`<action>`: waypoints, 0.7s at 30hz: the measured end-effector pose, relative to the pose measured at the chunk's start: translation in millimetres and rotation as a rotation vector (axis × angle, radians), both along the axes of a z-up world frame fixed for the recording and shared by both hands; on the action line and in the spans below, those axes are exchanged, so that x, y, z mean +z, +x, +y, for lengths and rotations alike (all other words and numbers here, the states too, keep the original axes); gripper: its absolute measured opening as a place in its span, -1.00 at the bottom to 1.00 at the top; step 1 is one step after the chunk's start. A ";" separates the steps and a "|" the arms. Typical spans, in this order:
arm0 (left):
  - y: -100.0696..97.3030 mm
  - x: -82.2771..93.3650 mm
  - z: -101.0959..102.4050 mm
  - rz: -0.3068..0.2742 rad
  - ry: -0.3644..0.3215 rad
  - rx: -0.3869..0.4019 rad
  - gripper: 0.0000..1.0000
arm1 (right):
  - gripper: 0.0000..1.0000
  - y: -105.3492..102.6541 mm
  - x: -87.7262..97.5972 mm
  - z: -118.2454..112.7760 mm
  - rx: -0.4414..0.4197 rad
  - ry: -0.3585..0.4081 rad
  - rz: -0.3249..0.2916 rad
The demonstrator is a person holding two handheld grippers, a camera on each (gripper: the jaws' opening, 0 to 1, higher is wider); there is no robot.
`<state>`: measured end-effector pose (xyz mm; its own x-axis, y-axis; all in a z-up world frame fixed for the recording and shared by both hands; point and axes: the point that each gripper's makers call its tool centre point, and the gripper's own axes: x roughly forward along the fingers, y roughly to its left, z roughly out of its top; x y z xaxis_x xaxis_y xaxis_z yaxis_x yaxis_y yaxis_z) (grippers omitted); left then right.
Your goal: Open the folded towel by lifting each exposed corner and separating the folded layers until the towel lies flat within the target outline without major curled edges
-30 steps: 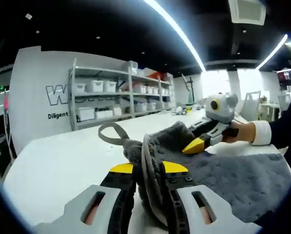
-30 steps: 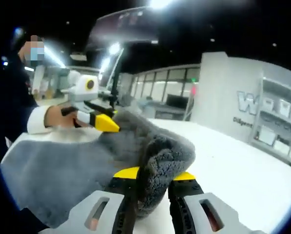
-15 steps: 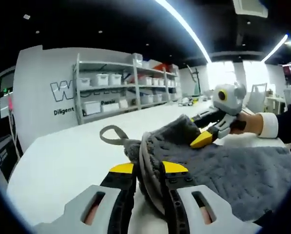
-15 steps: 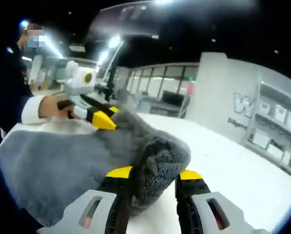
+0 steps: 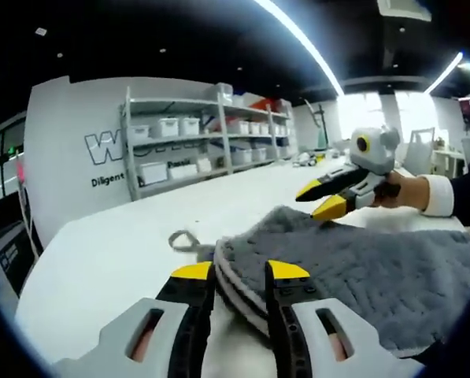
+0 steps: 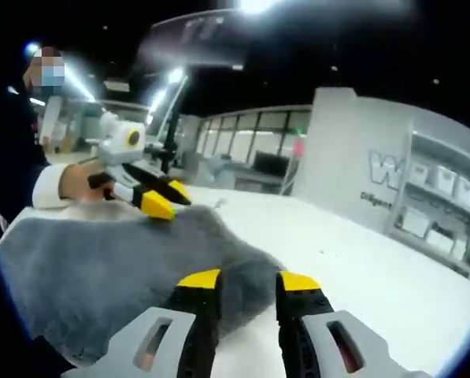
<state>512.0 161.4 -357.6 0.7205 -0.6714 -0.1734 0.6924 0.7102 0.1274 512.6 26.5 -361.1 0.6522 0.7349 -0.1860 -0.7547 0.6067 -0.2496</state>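
- White table (image 5: 101, 260), smooth and broad, carries the grey towel (image 5: 376, 268); bare surface lies open on the side toward the shelving in both views.
- Left gripper (image 5: 240, 272), nearest in the left gripper view: yellow-tipped jaws stand a little apart, with the towel's layered, folded edge lying between them; whether the tips press on the cloth cannot be told.
- Hanging loop (image 5: 183, 240) of the towel rests flat on the table just beyond that folded edge.
- Towel spreads from the jaws toward the lower right of this view, where its far border is cut off.
- Right gripper (image 5: 323, 198), held by a hand (image 5: 404, 191) with a white cuff, hovers just above the towel's far edge; its jaws are parted and hold nothing.
- Right gripper view: right gripper (image 6: 248, 281) jaws spread over the towel (image 6: 101, 276) corner, nothing clamped; the left gripper (image 6: 162, 198) sits at the towel's far edge.
- Shelving (image 5: 195, 146) with white bins stands along the far wall; the wall lettering is partly hidden.
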 end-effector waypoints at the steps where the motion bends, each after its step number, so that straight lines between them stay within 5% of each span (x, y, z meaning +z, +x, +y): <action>1: -0.3 0.5 -0.2 0.001 -0.005 -0.002 -0.52 | -0.67 -1.1 -0.5 2.2 0.008 0.000 0.003; 9: 0.1 -3.6 0.9 0.024 -0.004 0.000 -0.52 | -0.82 -6.8 -5.9 12.0 0.037 -0.051 -0.008; 21: 0.3 -18.1 -4.7 0.036 0.075 -0.020 -0.59 | -0.83 1.7 -34.3 7.3 -0.010 -0.113 0.088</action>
